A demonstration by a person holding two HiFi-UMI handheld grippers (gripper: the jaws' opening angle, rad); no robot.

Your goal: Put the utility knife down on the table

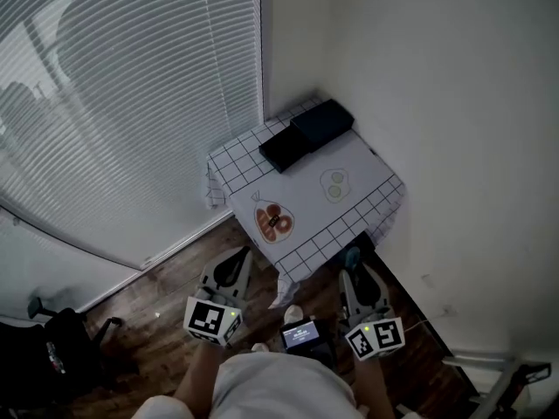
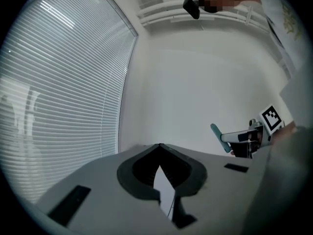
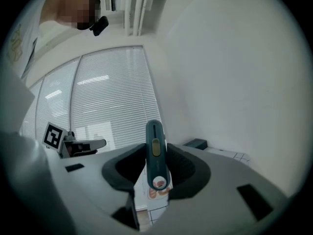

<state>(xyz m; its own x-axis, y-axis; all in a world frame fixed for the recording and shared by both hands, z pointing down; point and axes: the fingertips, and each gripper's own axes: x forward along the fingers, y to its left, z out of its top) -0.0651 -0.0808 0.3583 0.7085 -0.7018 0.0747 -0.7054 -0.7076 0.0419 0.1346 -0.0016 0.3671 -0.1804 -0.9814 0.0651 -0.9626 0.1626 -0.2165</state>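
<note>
A teal utility knife (image 3: 154, 136) with a yellow slider stands upright between the jaws of my right gripper (image 3: 157, 150), which is shut on it. In the head view the right gripper (image 1: 353, 267) hangs just off the near corner of the small table (image 1: 371, 168), and the knife's teal tip (image 1: 351, 256) pokes out towards the checked cloth. My left gripper (image 1: 230, 273) is held lower left of the table, over the floor. Its jaws meet at their tips with nothing between them (image 2: 159, 146). From the left gripper view the knife (image 2: 217, 132) shows at the right.
Two black boxes (image 1: 307, 133) lie at the table's far corner, against the wall. The cloth carries a printed orange picture (image 1: 274, 221) and a pale one (image 1: 334, 184). Window blinds (image 1: 122, 103) run along the left. A black object (image 1: 52, 349) sits on the wooden floor.
</note>
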